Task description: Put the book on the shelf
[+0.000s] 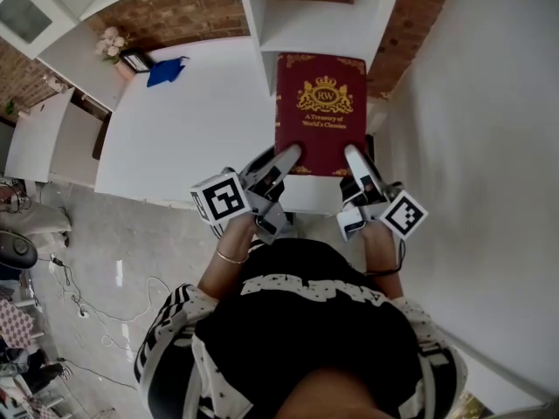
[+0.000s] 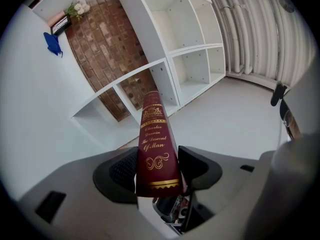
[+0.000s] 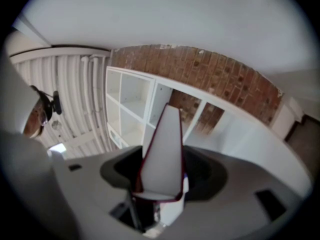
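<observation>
A dark red book with a gold crest on its cover is held flat in the air in front of the white shelf unit. My left gripper is shut on the book's near left corner; the left gripper view shows the gold-lettered spine between the jaws. My right gripper is shut on the near right corner, where the right gripper view shows the white page edge clamped between the jaws. The book's far edge lies at the shelf's front.
A white tabletop extends left of the shelf, with a blue cloth, a small frame and flowers at its far corner. A white wall runs along the right. Brick wall shows behind the shelf.
</observation>
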The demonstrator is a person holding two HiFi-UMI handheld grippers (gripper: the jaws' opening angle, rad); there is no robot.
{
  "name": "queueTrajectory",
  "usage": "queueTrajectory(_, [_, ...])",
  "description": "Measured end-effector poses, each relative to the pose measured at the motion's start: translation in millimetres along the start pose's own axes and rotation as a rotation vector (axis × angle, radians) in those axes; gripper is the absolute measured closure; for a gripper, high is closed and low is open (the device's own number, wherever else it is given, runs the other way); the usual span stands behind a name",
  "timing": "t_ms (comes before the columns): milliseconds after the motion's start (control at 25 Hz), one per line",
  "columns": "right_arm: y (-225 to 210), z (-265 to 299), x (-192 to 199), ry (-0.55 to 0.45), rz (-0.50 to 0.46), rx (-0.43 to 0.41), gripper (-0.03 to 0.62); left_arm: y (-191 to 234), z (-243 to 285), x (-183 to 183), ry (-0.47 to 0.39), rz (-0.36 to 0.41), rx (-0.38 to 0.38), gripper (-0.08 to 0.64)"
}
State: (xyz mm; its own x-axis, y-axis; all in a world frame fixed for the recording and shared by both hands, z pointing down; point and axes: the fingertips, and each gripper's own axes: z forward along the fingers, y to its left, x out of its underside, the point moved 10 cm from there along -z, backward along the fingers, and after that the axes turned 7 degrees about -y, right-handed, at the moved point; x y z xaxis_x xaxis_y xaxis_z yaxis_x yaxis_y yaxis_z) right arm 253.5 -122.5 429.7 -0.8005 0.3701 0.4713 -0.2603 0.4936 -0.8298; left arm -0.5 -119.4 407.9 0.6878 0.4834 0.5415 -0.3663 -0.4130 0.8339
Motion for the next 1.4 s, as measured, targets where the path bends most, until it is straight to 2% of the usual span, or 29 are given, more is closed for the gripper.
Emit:
queueTrajectory(80, [-2, 5, -1, 0.0, -0.006, 0.0, 0.324, 4, 3, -3, 0.002, -0.004, -0.004, 0.293])
queueTrajectory(280, [-38, 80, -20, 0.026, 0.006, 0.025, 0.324, 45, 56, -53, -0.007, -0.031, -0.024, 0.293])
queueTrajectory(360, [-44, 93, -23, 0.03, 0.005, 0.03, 0.324, 52, 65, -61, -0.009, -0.04, -0.023, 0.293])
queueTrajectory(480, [-53, 111, -20, 0.038, 0.01, 0.048, 0.324, 67, 72, -75, -0.012, -0.056, -0.03, 0.293])
queueTrajectory(680, [-74, 168, -10, 0.061, 0.028, 0.093, 0.324, 106, 91, -120, -0.014, -0.085, -0.055, 0.293])
queueTrajectory(920, [-76, 166, -9, 0.059, 0.028, 0.104, 0.324, 110, 94, -118, -0.01, -0.084, -0.053, 0.295])
queueTrajectory(1400, [-68, 167, -11, 0.061, -0.003, 0.126, 0.324, 112, 95, -119, -0.042, -0.13, -0.045, 0.295])
